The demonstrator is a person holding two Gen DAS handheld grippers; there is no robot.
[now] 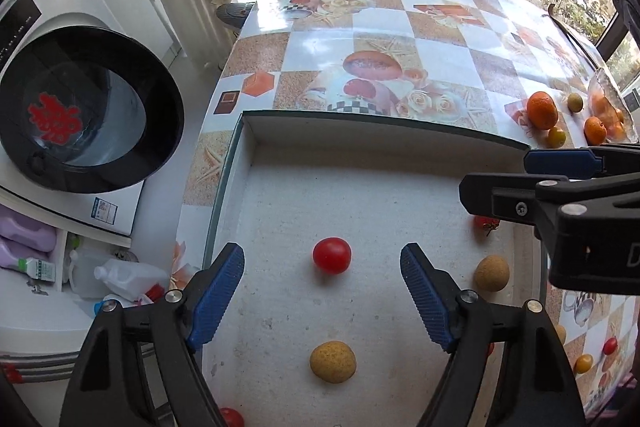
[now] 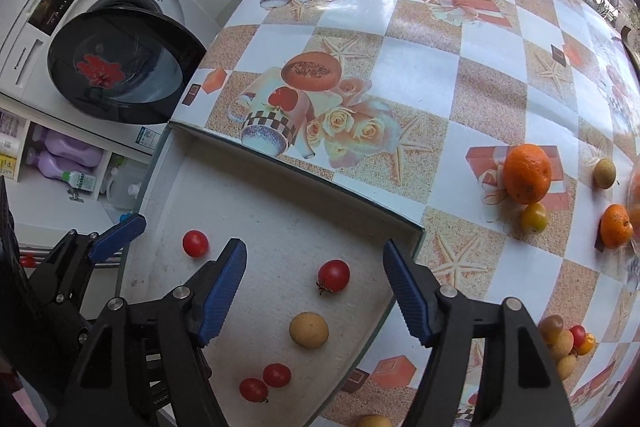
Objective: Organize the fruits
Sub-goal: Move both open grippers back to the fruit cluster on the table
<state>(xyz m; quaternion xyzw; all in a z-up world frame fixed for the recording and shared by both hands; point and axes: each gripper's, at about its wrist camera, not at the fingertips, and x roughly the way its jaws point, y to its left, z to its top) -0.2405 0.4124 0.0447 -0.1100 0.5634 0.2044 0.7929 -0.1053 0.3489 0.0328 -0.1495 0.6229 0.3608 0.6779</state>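
A shallow white tray (image 1: 248, 143) (image 2: 280, 167) lies on the patterned table. It holds red cherry tomatoes (image 1: 331, 255) (image 2: 333, 276) and tan longans (image 1: 333, 361) (image 2: 309, 329). My left gripper (image 1: 322, 291) is open and empty above the tray, a tomato just beyond its tips. My right gripper (image 2: 314, 281) is open and empty over the tray's right part, around a tomato and a longan from above. It shows in the left wrist view (image 1: 532, 175) at the right. Oranges (image 2: 526, 173) (image 1: 541, 110) lie on the table to the right.
A yellow tomato (image 2: 533, 218), a longan (image 2: 604, 173), a smaller orange (image 2: 616, 226) and a clear bag (image 1: 612, 107) sit at the table's right. A cluster of small fruits (image 2: 564, 341) lies near the front. A washing machine (image 2: 96, 11) with its door open stands left.
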